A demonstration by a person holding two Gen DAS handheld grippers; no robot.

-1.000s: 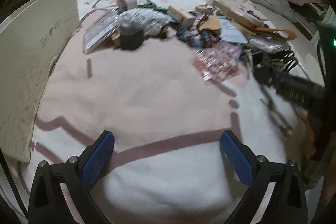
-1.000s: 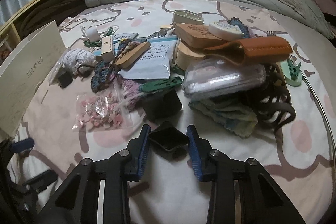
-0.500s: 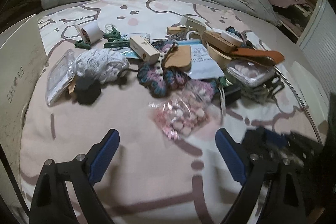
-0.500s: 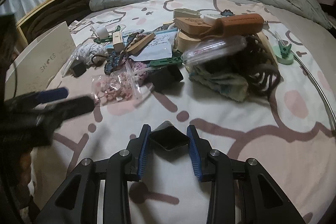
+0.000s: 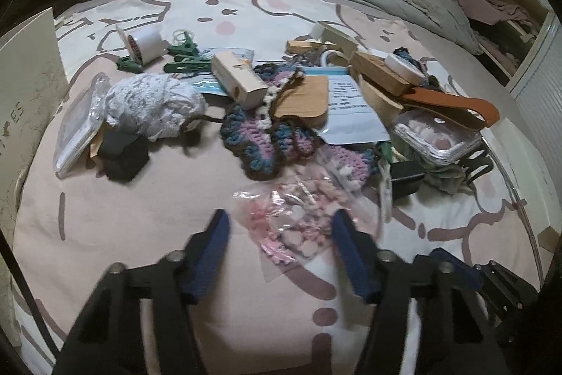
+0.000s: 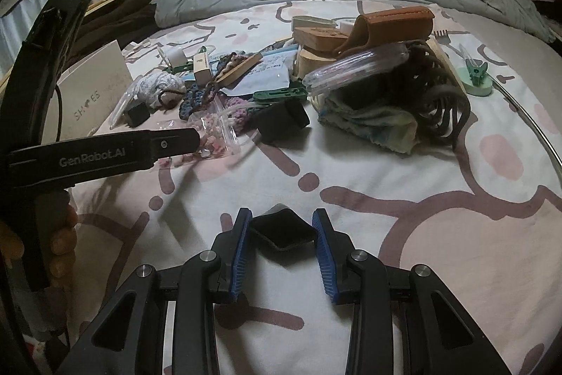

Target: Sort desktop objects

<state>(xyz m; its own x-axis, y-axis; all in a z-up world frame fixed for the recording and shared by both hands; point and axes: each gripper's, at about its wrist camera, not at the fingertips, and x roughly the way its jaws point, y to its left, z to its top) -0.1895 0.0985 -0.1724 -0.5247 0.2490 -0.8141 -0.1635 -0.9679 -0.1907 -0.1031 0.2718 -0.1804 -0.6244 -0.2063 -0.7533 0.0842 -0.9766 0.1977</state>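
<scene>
A pile of small objects lies on the pink-patterned bed sheet (image 5: 147, 227). My left gripper (image 5: 281, 227) is open, its blue fingers either side of a clear bag of pink beads (image 5: 298, 224); whether they touch it I cannot tell. In the right wrist view the left gripper (image 6: 191, 139) reaches over that bag (image 6: 214, 137). My right gripper (image 6: 282, 227) is shut on a small black square box (image 6: 282, 232), held above the sheet, apart from the pile.
The pile holds a crochet piece (image 5: 260, 143), a small carton (image 5: 239, 79), a tape roll (image 5: 145, 43), green clips (image 5: 184, 60), a brown leather case (image 6: 386, 23), clear cases (image 5: 435, 136), black boxes (image 6: 281, 122). A white shoebox lid (image 5: 24, 101) stands left.
My left gripper has swung from the bare sheet towards the pile, come down over the bead bag and narrowed. My right gripper has drawn back from the pile, still holding the black box.
</scene>
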